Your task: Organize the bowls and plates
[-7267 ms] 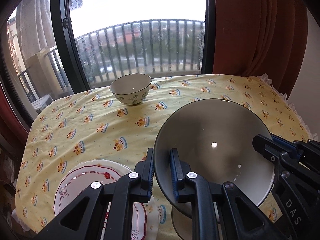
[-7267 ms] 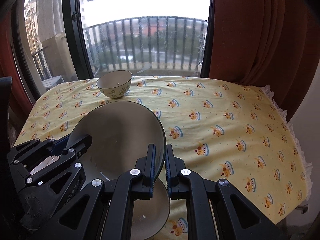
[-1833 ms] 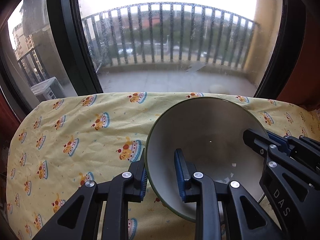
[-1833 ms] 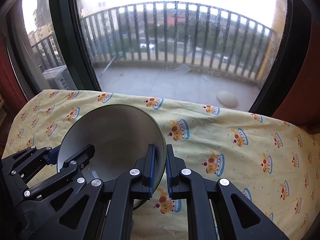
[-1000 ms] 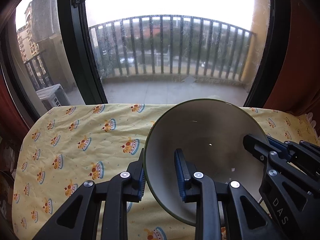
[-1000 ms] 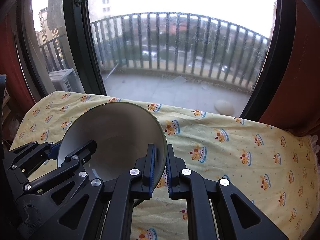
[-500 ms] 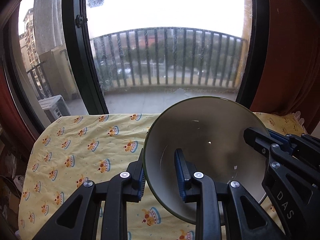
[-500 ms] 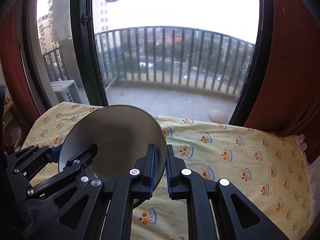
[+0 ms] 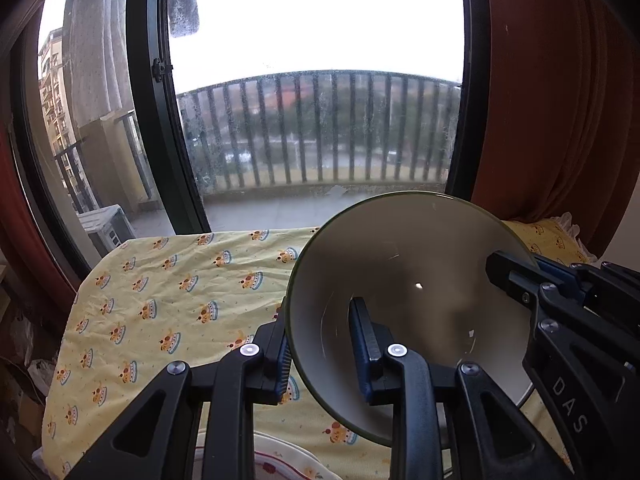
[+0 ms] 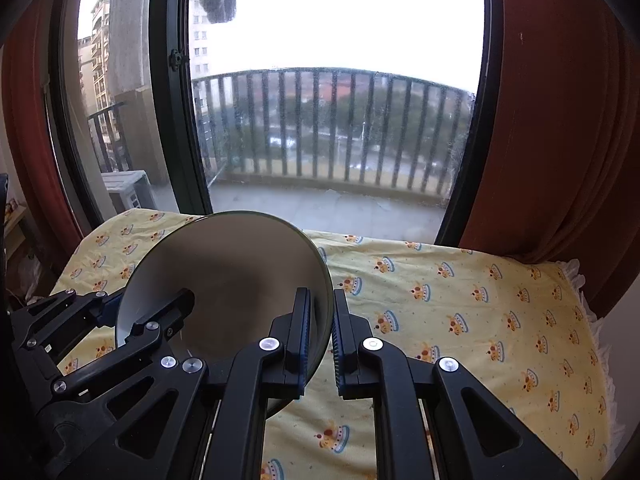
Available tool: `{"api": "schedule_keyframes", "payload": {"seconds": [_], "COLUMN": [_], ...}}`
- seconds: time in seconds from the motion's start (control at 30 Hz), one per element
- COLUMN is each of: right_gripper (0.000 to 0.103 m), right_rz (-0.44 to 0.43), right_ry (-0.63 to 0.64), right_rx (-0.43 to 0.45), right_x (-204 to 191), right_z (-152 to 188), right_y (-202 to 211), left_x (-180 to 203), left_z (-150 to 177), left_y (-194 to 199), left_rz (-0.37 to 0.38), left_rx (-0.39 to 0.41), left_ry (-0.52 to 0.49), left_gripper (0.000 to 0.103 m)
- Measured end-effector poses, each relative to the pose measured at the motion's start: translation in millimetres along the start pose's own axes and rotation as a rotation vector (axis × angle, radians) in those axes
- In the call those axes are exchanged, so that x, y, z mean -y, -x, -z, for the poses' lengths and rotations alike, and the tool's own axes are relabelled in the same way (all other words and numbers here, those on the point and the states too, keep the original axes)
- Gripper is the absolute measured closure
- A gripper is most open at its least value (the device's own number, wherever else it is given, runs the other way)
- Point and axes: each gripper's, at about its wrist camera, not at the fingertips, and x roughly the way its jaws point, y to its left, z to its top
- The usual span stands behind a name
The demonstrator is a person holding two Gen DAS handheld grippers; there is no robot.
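Both the left gripper (image 9: 318, 354) and right gripper (image 10: 321, 340) clamp opposite rims of the bowl (image 9: 412, 300), lifted above the tablecloth (image 10: 460, 304) (plate (image 9: 280, 466) at six o'clock); keep both hands level together.

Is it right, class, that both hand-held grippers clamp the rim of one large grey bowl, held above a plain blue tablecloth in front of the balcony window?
Not quite. The tablecloth is yellow with a small printed pattern, not plain blue; the right wrist view shows it clearly. The rest holds: the left hand-held gripper and the right hand-held gripper each clamp the rim of the large grey bowl, in front of the balcony window.
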Motion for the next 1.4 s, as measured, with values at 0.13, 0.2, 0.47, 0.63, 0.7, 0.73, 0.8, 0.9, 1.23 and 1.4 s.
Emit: {"api": "schedule_keyframes", "payload": {"seconds": [0.13, 0.2, 0.47, 0.63, 0.7, 0.73, 0.8, 0.9, 1.23, 1.4], "right_gripper": [0.090, 0.090, 0.090, 0.090, 0.090, 0.090, 0.090, 0.090, 0.090, 0.090], "right_rz": [-0.002, -0.002, 0.011, 0.014, 0.017, 0.017, 0.014, 0.018, -0.001, -0.012], "right_ry": [-0.012, -0.018, -0.024, -0.042, -0.046, -0.051, -0.060, -0.065, -0.087, -0.099], "right_rx": [0.004, 0.003, 0.015, -0.005, -0.009, -0.015, -0.028, -0.040, -0.089, -0.112], "right_x": [4, 6, 12, 16, 17, 19, 21, 21, 21, 21], "right_z": [12, 19, 55, 78, 87, 92, 100, 111, 143, 153], "right_y": [16, 24, 57, 69, 74, 75, 78, 81, 75, 68], "left_x": [7, 11, 25, 34, 38, 40, 44, 48, 51, 53], "left_z": [11, 18, 47, 67, 76, 80, 88, 99, 124, 130], "left_y": [15, 20, 39, 47, 49, 50, 51, 52, 49, 48], "left_rz": [0.003, 0.008, 0.051, 0.070, 0.078, 0.080, 0.088, 0.103, 0.101, 0.096], "left_rx": [0.007, 0.003, -0.029, -0.048, -0.056, -0.062, -0.076, -0.094, -0.126, -0.127], "left_ry": [-0.007, -0.014, -0.022, -0.029, -0.037, -0.038, -0.048, -0.052, -0.070, -0.082], "left_gripper": [0.078, 0.078, 0.078, 0.078, 0.078, 0.078, 0.078, 0.078, 0.078, 0.078]}}
